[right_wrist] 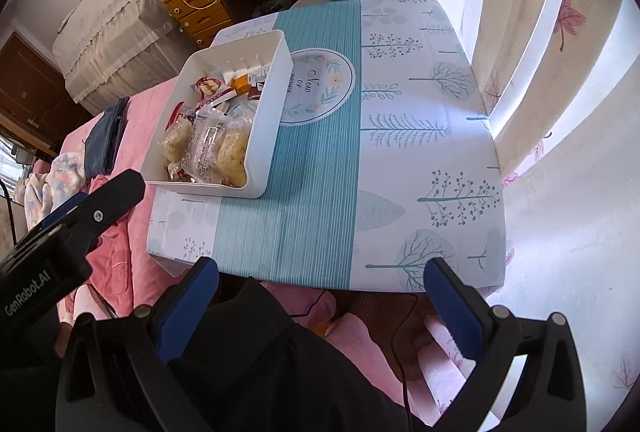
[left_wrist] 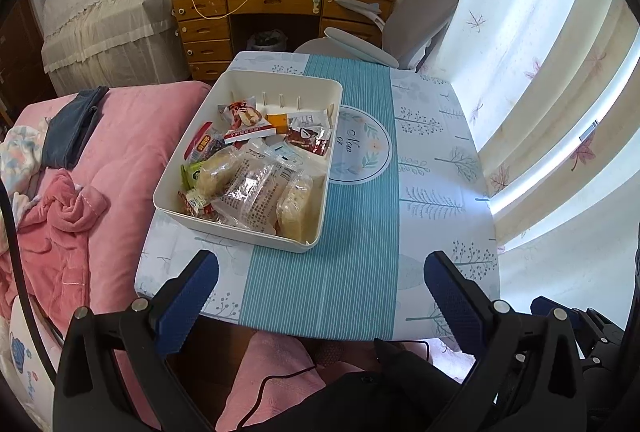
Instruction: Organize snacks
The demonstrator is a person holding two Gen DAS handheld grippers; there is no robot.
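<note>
A white plastic bin (left_wrist: 326,168) stands on the left part of the small table (left_wrist: 432,168); it also shows in the right wrist view (right_wrist: 276,100). It holds several wrapped snacks: clear-wrapped rice cakes (left_wrist: 294,208) at the near end, a red-and-white pack (left_wrist: 248,132) and an orange pack (left_wrist: 277,121) further back. My left gripper (left_wrist: 320,272) is open and empty, above the table's near edge, short of the bin. My right gripper (right_wrist: 320,280) is open and empty at the near edge, right of the bin. The left gripper's body (right_wrist: 68,228) shows at the left of the right wrist view.
The table has a teal striped runner (left_wrist: 344,272) with a round label. A pink bed (left_wrist: 120,152) with clothes lies left. A grey chair (left_wrist: 412,16) and a wooden desk (left_wrist: 280,0) stand behind the table. Curtains (left_wrist: 540,72) hang at right.
</note>
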